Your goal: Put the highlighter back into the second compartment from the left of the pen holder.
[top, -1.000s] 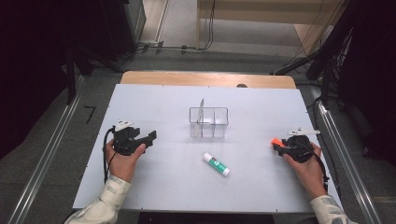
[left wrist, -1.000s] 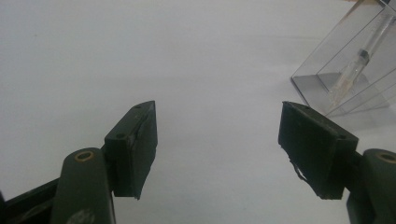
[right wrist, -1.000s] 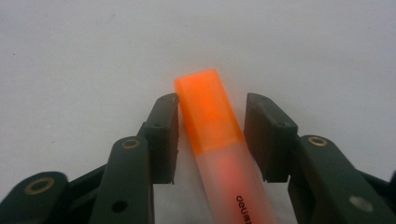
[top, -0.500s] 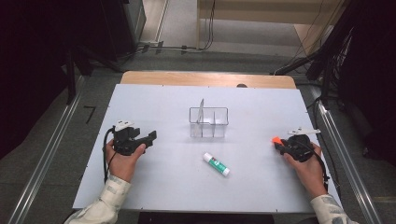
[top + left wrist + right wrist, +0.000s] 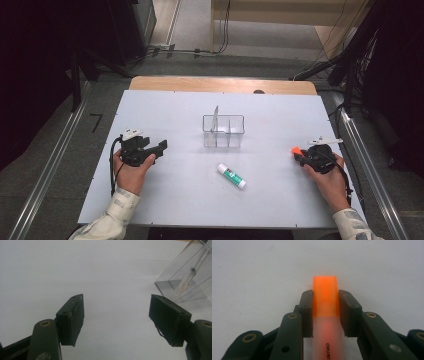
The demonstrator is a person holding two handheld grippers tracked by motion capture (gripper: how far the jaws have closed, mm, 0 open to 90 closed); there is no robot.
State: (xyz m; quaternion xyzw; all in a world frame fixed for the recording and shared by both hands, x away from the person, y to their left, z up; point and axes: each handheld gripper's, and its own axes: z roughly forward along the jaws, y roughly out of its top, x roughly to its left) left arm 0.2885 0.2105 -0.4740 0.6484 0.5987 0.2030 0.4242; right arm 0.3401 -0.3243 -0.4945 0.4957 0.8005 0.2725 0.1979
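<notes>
The right hand-held gripper, jaws just closing, clamps the orange highlighter at the tabletop's right edge; squeeze firmly before lifting toward the clear organizer. The left hand-held gripper gapes empty.

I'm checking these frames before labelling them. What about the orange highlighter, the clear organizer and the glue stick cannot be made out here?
- Highlighter, right gripper view: its rear end is cut off by the bottom edge and its sides are covered by the jaws of the right gripper; the printed word is cut short.
- Clear organizer, left gripper view: cut off by the right edge; the thin item inside is blurred.
- Glue stick, high view: label too small to read.
</notes>
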